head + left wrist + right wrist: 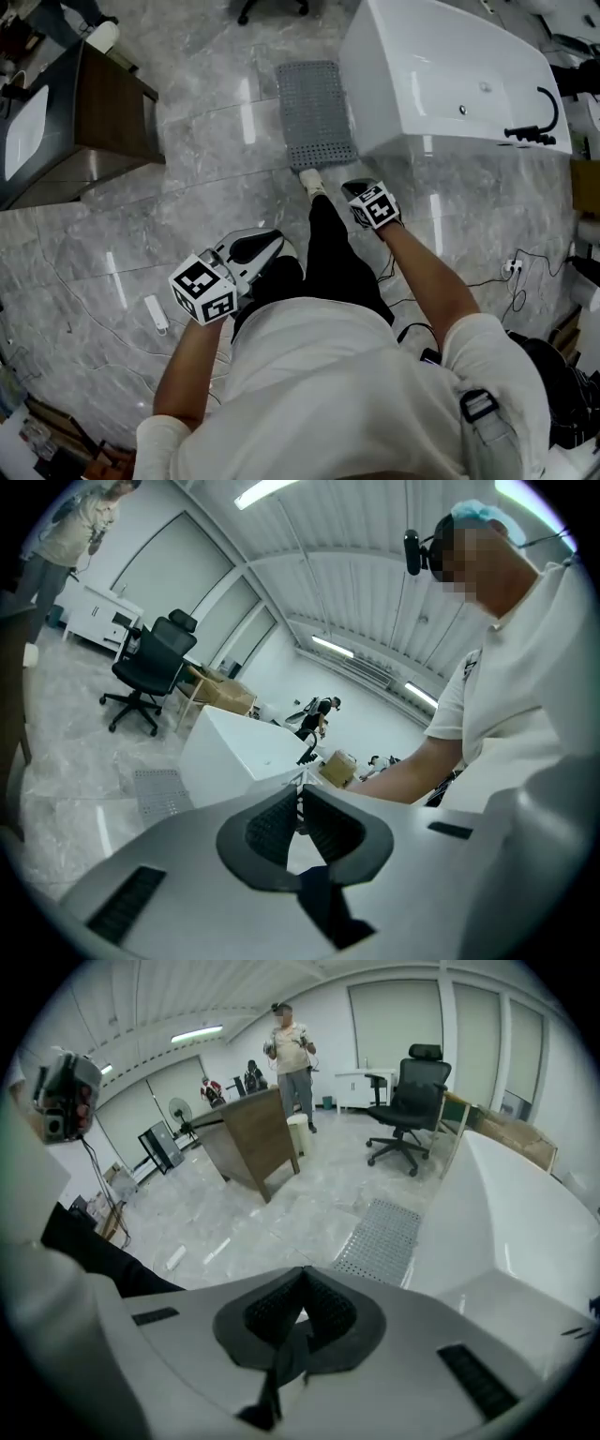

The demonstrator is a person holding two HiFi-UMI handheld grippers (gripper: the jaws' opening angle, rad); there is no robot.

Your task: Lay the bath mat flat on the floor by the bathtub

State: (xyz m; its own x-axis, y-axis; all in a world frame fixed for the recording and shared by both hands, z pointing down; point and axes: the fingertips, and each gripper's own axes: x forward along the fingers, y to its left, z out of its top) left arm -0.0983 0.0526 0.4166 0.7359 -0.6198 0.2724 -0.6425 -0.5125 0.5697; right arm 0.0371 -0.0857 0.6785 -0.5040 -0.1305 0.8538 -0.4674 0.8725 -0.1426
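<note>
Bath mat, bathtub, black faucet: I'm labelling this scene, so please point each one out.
bath mat (316, 112), head view, middle of its perforated grey surface.
bathtub (422, 89), head view, on its white outer wall.
black faucet (531, 137), head view, on its base at the tub's edge.

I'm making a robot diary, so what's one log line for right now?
bath mat: flat on floor beside bathtub | left hand-held gripper: shut, empty | right hand-held gripper: shut, empty | both: off the mat

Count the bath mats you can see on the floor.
1. The grey bath mat lies flat on the floor, alongside the white bathtub. More could be hidden behind the bathtub or outside the views.
</note>
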